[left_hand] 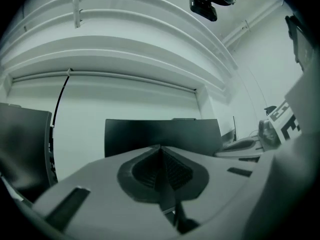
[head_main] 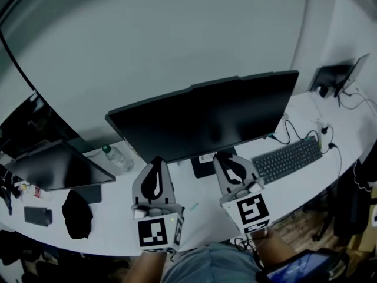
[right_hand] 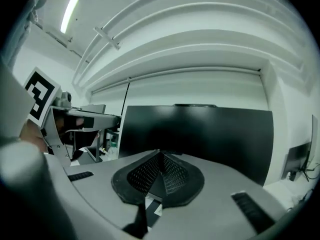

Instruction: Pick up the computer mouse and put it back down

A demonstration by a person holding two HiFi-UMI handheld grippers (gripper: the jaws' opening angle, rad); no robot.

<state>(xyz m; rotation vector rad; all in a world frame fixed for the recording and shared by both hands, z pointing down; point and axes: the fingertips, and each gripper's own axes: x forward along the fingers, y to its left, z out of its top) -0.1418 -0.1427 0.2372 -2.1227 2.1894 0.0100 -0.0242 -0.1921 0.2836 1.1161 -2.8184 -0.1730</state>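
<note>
I see no computer mouse in any view. In the head view both grippers are held up level over the front edge of the white desk (head_main: 200,208), pointing at the big dark monitor (head_main: 206,119). My left gripper (head_main: 157,160) is shut, its black pads (left_hand: 172,171) meeting along a line with nothing between them. My right gripper (head_main: 226,156) is also shut and empty, pads (right_hand: 175,176) pressed together. In the left gripper view the monitor (left_hand: 160,134) fills the middle; in the right gripper view the monitor (right_hand: 200,134) stands straight ahead.
A black keyboard (head_main: 288,158) lies right of the monitor, with cables (head_main: 330,140) behind it. A clear bottle (head_main: 118,157), a second dark screen (head_main: 59,167), a black bundle (head_main: 76,214) and a small dark pad (head_main: 38,216) sit at the left.
</note>
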